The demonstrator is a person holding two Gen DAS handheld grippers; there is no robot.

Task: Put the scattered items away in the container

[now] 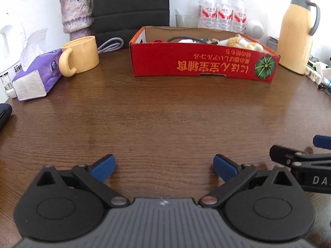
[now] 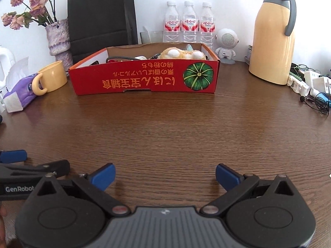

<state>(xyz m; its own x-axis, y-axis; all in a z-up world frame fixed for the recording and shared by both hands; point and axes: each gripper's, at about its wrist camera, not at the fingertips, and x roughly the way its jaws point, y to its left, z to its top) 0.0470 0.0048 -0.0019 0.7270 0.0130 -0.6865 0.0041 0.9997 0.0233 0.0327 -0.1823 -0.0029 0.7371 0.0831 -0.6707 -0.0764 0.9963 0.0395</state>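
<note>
seemingly done: the box [image 2: 144, 78] at the counter's [image 2: 165, 128] far side holds a plush [image 2: 182, 54] and cable [image 2: 122, 57]. both tongs, left [image 1: 164, 168] and right [image 2: 164, 176], are spread, empty, low near the front edge. check for strays before lifting either.

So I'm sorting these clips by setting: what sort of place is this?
Probably a home or small-office desk, not a lab. A wooden table against a white wall carries everyday clutter: a vase of dried roses, a yellow thermos jug, bottled water and a tissue pack.
</note>
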